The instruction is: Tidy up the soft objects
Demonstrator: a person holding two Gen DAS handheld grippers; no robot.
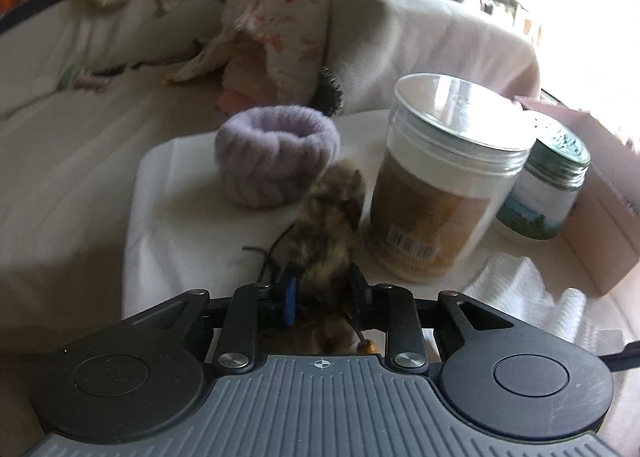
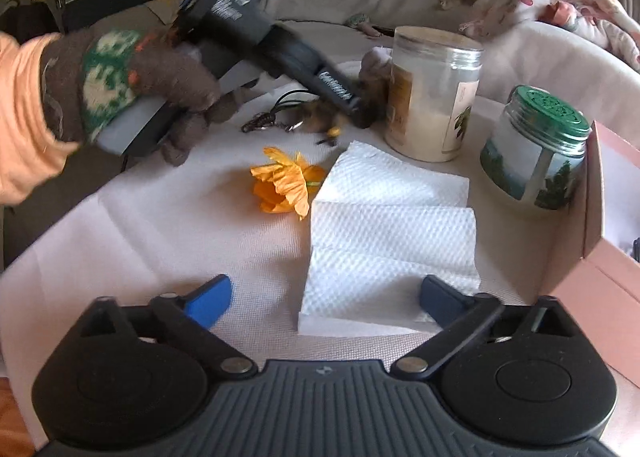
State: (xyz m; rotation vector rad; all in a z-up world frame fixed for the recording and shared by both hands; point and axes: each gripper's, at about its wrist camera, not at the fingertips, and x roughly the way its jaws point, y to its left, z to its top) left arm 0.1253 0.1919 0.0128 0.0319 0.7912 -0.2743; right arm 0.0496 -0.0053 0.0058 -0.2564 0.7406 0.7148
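The right hand-held gripper (image 2: 325, 303) gapes wide over one folded paper towel (image 2: 390, 245). One orange fabric flower (image 2: 286, 187) lies at eleven o'clock. The left hand-held gripper (image 1: 325, 297) pinches one brown furry keychain (image 1: 326, 225) beside two lidded jars: the tall jar (image 1: 444, 177) holds pale powder; the green-lidded jar (image 1: 544, 193), contents unclear. One lilac scrunchie (image 1: 276, 155) lies beyond.

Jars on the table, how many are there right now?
2. The tall clear-lidded jar stands behind the paper towels, beside the furry keychain. The smaller green-lidded jar sits to its right, next to the pink box. Others could be hidden.

Lavender scrunchie (image 1: 277, 155); mottled brown-orange fur charm (image 1: 330, 225); orange flower (image 2: 286, 185); green-lidded jar (image 2: 536, 149).
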